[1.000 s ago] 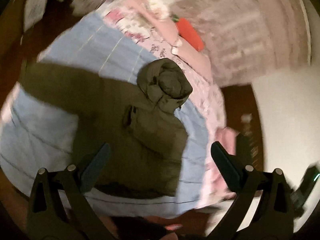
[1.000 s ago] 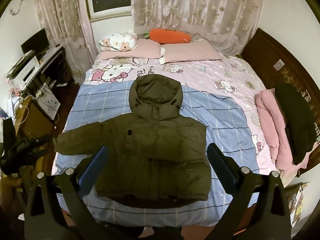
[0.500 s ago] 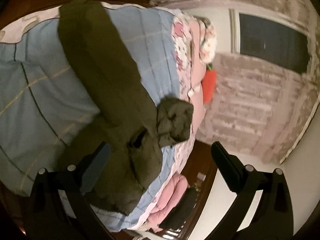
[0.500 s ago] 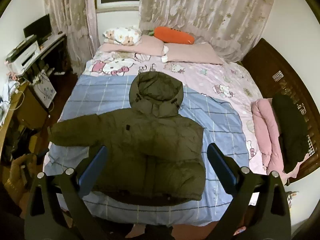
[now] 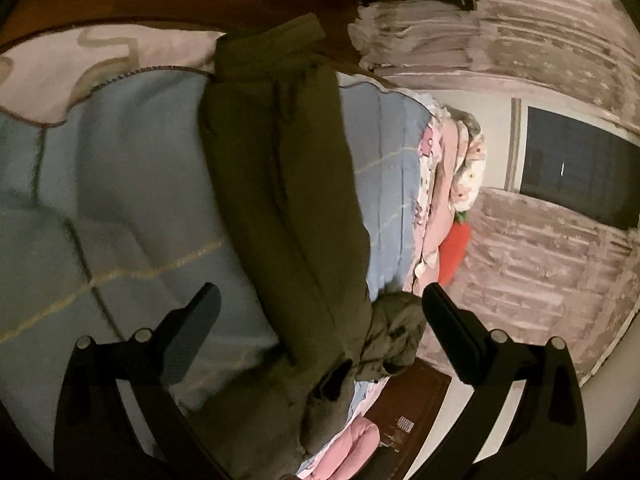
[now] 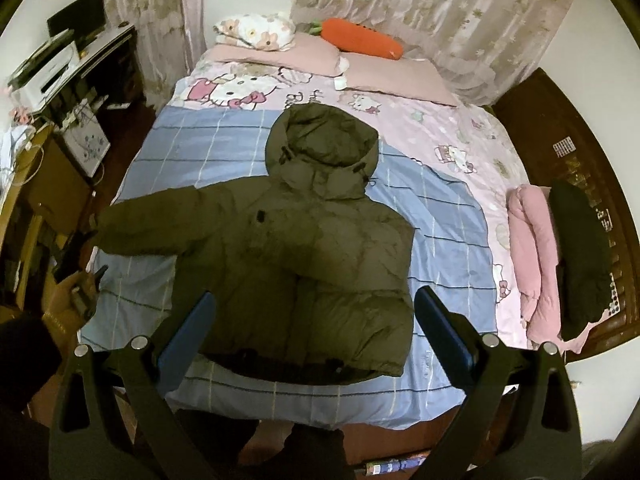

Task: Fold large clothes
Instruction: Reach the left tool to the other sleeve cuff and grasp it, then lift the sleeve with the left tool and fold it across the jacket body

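Here, the bed fills most of the right wrist view, its pink cartoon-cat sheet showing in the upper half and a blue checked blanket covering the lower half down to the foot edge at the bottom of the frame. On that blanket, in the centre of the frame, lies the olive hooded puffer jacket, spread flat with its hood pointing to the pillows at the top and its hem toward the bottom; one sleeve stretches out to the left edge of the bed, while the other appears folded across the chest. In the left wrist view the same jacket runs from the upper middle down to the lower middle of the frame, the sleeve cuff at the top near the blanket's edge. Patterned curtains hang along the top of the right wrist view. A pink bundle and a dark garment sit side by side at the right edge of the bed. An orange carrot-shaped cushion lies on the pillows at upper centre. The right gripper hangs above the jacket's hem with its jaws spread wide, holding nothing. The left gripper hangs over the sleeve, jaws likewise wide apart and empty; at the left edge of the right wrist view it shows only small and dark by the sleeve end
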A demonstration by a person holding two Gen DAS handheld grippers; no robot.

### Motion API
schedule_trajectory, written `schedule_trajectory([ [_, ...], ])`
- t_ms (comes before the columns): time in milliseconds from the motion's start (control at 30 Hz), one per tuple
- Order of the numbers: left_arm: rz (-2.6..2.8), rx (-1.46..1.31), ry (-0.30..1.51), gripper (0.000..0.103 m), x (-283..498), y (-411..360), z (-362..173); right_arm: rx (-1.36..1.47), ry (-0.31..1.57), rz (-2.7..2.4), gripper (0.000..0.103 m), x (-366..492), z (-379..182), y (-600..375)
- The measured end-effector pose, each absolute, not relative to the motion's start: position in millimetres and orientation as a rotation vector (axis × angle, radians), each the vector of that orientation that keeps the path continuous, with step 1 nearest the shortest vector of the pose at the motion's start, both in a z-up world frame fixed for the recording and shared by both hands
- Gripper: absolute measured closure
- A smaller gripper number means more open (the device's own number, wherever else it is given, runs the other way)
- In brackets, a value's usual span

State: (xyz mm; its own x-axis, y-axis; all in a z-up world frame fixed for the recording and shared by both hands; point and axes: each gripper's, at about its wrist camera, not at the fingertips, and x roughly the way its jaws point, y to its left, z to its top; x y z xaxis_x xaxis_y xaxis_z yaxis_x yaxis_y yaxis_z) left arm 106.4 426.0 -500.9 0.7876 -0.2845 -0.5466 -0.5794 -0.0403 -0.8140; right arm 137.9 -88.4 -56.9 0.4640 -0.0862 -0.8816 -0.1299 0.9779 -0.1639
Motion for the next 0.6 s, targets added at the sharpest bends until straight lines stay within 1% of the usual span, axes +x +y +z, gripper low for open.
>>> schedule_trajectory([
  [167,0.356,-1.634,0.687,0.002,116.5,446.4,-543.6,-0.241,1.078,0.023,0.004,134.3,-54.9,-86.5],
  [300,0.372,-1.648,0.676,0.002,124.4,455.1,-565.7,-0.245,1.048,0.001,0.004,132.0,-50.3,-89.9],
  [433,0.362,-1.637,0.674,0.002,136.7,457.4,-575.6,-0.252,1.024,-0.033,0.004,130.4,-46.6,-97.4],
  [600,0.358,-1.647,0.62,0.002,152.3,461.8,-579.3,-0.268,1.051,-0.043,0.004,128.4,-51.2,-101.5],
])
